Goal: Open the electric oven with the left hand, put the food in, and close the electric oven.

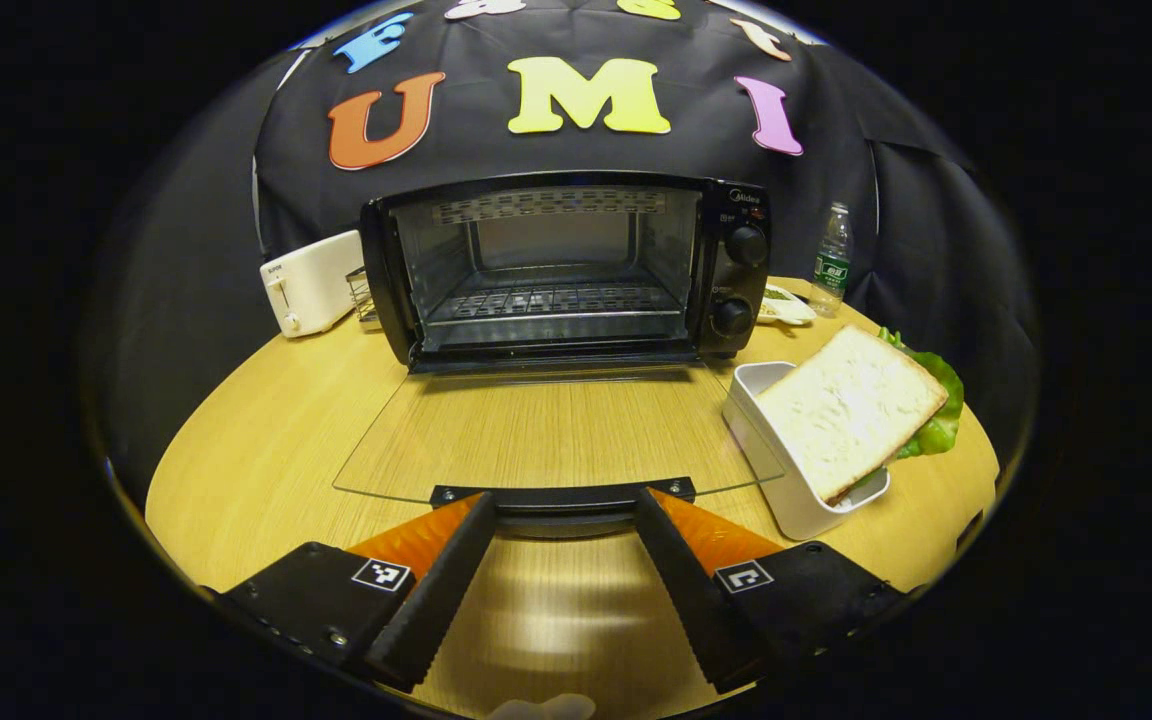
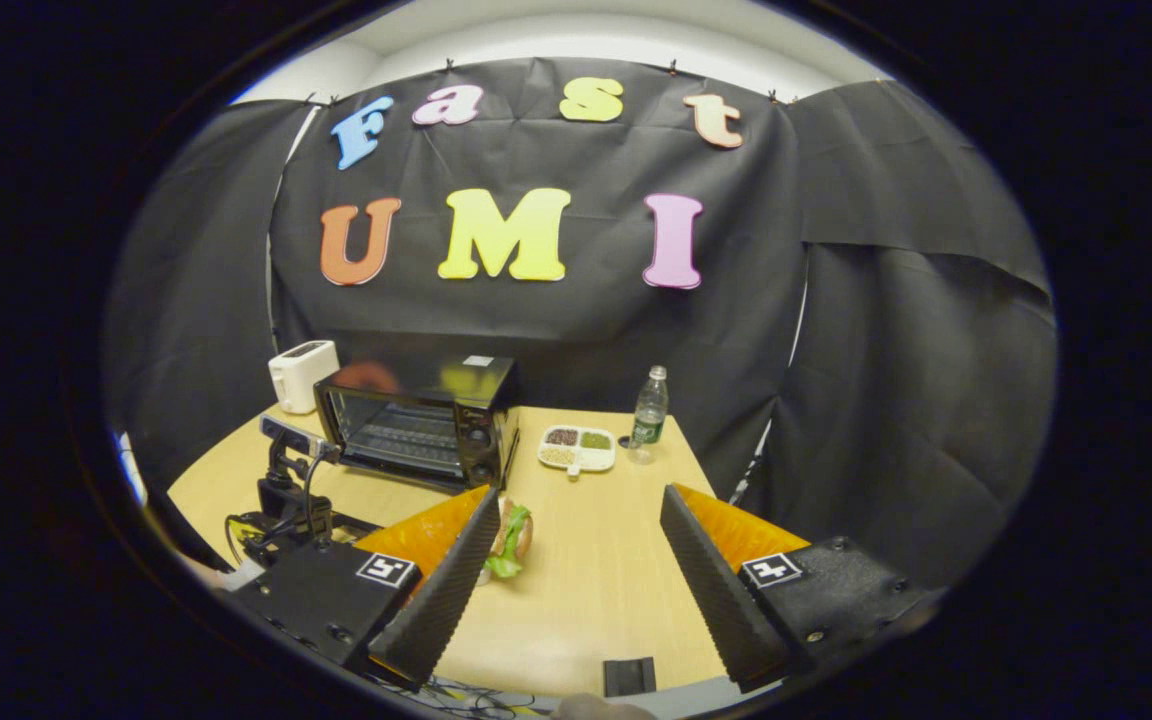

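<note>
The black electric oven stands open, its glass door lying flat toward me and the wire rack inside bare. My left gripper is open, its fingertips just under the door's black handle, one toward each end. A sandwich of white bread and lettuce leans on a white box to the right of the door. My right gripper hangs open high above the table, with nothing between its fingers. Below it I see the oven and the sandwich.
A white toaster sits left of the oven. To the oven's right are a divided dish of grains and a water bottle. The round wooden table ends close behind my left gripper. Black cloth walls the booth.
</note>
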Action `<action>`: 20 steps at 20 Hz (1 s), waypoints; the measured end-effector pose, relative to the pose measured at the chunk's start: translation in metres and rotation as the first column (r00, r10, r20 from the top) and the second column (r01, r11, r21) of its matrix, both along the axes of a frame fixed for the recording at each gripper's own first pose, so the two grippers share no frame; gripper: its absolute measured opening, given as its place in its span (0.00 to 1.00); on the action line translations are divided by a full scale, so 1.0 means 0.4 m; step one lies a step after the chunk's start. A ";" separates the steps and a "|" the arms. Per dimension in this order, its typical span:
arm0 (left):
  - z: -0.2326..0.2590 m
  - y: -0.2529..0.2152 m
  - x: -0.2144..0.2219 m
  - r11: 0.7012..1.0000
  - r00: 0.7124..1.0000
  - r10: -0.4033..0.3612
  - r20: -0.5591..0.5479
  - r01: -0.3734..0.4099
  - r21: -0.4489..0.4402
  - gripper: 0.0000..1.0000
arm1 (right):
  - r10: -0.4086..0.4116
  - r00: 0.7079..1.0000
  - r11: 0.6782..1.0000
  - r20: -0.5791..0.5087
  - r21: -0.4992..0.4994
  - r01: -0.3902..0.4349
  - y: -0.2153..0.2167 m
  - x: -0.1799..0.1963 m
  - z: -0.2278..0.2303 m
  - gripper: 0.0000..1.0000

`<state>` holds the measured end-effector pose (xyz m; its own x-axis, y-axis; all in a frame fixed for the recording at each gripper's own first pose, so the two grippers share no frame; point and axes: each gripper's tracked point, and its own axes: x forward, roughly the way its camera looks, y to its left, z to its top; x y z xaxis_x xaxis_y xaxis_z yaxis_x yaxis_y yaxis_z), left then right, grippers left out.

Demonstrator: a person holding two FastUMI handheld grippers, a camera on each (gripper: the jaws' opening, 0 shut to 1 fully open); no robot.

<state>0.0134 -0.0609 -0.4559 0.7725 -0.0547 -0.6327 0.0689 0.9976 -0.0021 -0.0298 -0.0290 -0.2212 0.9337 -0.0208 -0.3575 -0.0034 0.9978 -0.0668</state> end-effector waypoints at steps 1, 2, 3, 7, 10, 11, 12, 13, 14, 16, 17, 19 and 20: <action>-0.002 0.002 -0.003 1.000 1.000 -0.001 -0.003 0.001 0.002 0.94 | -0.002 1.000 1.000 -0.004 0.003 0.002 -0.004 0.001 -0.005 1.00; 0.003 0.002 -0.003 1.000 1.000 0.002 0.002 -0.002 -0.003 0.95 | -0.005 1.000 1.000 -0.006 0.008 0.005 -0.007 -0.001 -0.007 1.00; 0.010 0.004 0.002 1.000 1.000 0.008 0.011 -0.008 -0.011 0.94 | -0.007 1.000 1.000 -0.007 0.014 0.008 -0.011 -0.001 -0.004 1.00; 0.093 0.036 0.016 1.000 0.996 0.021 0.091 -0.020 -0.005 0.96 | -0.017 1.000 0.999 -0.006 0.037 0.017 -0.027 0.017 0.001 1.00; 0.202 0.068 0.013 1.000 0.987 0.021 0.159 -0.019 -0.011 0.96 | -0.028 1.000 0.995 -0.013 0.092 0.030 -0.034 0.030 -0.017 1.00; 0.240 0.076 0.007 1.000 0.984 0.024 0.177 -0.021 -0.019 0.96 | -0.028 0.999 0.994 -0.024 0.106 0.031 -0.034 0.035 -0.031 1.00; 0.280 0.088 0.001 0.999 0.981 0.027 0.193 -0.024 -0.021 0.96 | -0.020 0.999 0.992 -0.033 0.120 0.024 -0.031 0.042 -0.049 1.00; 0.318 0.102 -0.010 0.999 0.978 0.037 0.207 -0.033 -0.021 0.96 | -0.008 0.998 0.991 -0.056 0.133 0.016 -0.029 0.049 -0.074 1.00; 0.360 0.113 -0.020 0.999 0.973 0.043 0.225 -0.038 -0.025 0.96 | 0.002 0.998 0.989 -0.069 0.149 0.009 -0.026 0.057 -0.094 1.00; 0.436 0.119 -0.035 0.999 0.965 0.051 0.258 -0.046 -0.025 0.96 | 0.033 0.994 0.981 -0.108 0.193 -0.012 -0.019 0.082 -0.146 1.00; 0.473 0.129 -0.044 0.999 0.960 0.052 0.277 -0.048 -0.022 0.96 | 0.058 0.989 0.977 -0.133 0.213 -0.029 -0.010 0.096 -0.175 1.00; 0.539 0.124 -0.061 0.998 0.949 0.068 0.308 -0.064 -0.023 0.96 | 0.107 0.978 0.970 -0.179 0.233 -0.063 0.005 0.133 -0.239 0.96; 0.573 0.115 -0.066 0.997 0.945 0.078 0.318 -0.072 -0.031 0.96 | 0.139 0.970 0.964 -0.198 0.253 -0.087 0.014 0.152 -0.267 0.96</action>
<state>-0.0132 -0.0148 -0.2265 0.9358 0.0019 -0.3526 -0.0062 0.9999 -0.0111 0.0309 -0.0234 -0.3279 0.8268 0.1917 -0.5288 -0.1050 0.9762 0.1897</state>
